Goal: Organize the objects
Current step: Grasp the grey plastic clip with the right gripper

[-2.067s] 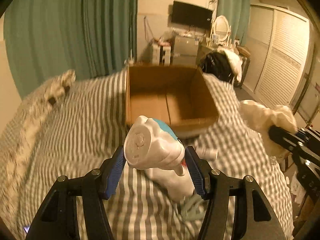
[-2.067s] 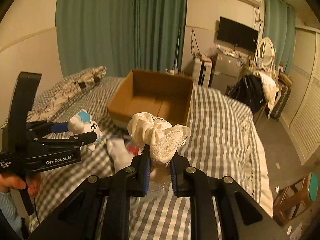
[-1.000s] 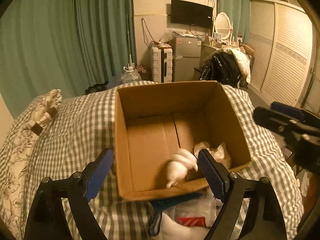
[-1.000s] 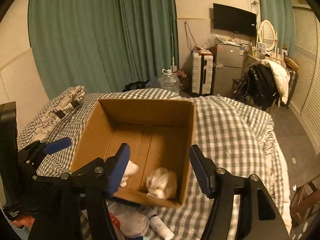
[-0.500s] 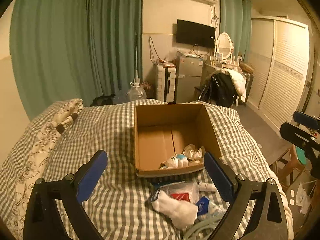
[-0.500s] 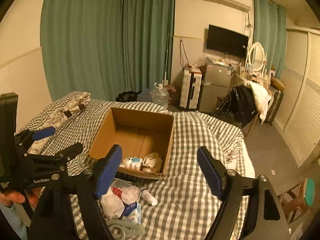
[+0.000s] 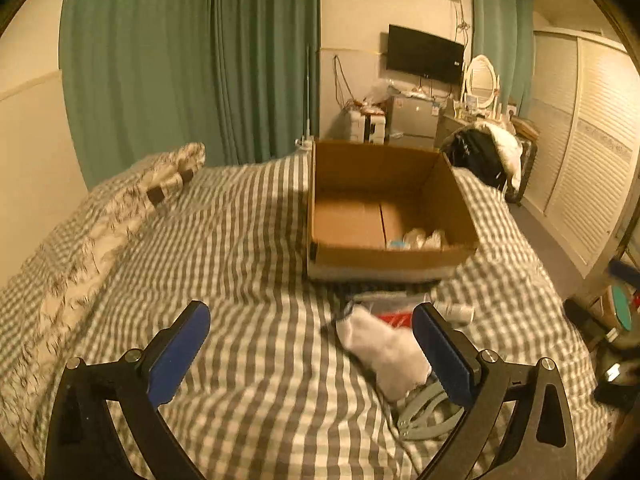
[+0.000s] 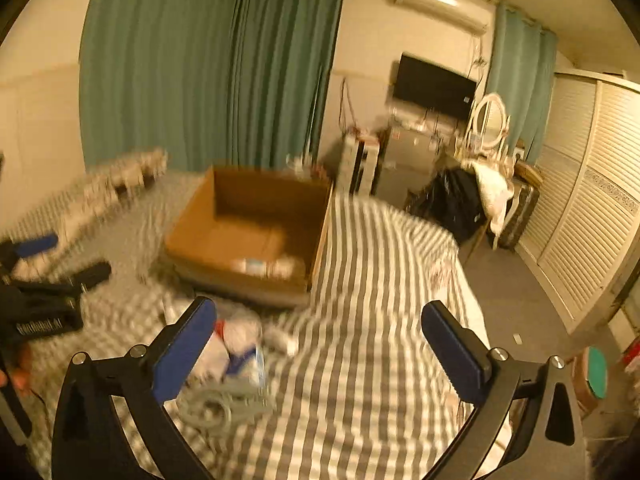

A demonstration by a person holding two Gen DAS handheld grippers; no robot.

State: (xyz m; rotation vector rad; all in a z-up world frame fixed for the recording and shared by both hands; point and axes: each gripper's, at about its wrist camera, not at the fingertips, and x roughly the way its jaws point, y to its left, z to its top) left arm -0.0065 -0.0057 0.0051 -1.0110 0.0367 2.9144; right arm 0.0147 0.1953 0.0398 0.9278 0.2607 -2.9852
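Both grippers have dropped lower toward the bed since half a second ago, the cardboard box (image 7: 384, 216) now seen at a shallower angle. Left gripper (image 7: 310, 346) hovers over the checked bedspread (image 7: 240, 240), fingers wide apart, empty. Right gripper (image 8: 320, 344) likewise spread and empty. Inside the box, at its near right, lie blurred pale items (image 7: 420, 238). Just near of it a white sock (image 7: 380, 348) and grey cable (image 8: 220, 402) rest on the bedspread

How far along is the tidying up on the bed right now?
Partly done. A couple of small pale items already lie in the cardboard box. Nothing is in hand: the left gripper and right gripper are both open and empty. Still on the checked bedspread: a white sock, a red-labelled packet, a small tube and a grey cable.
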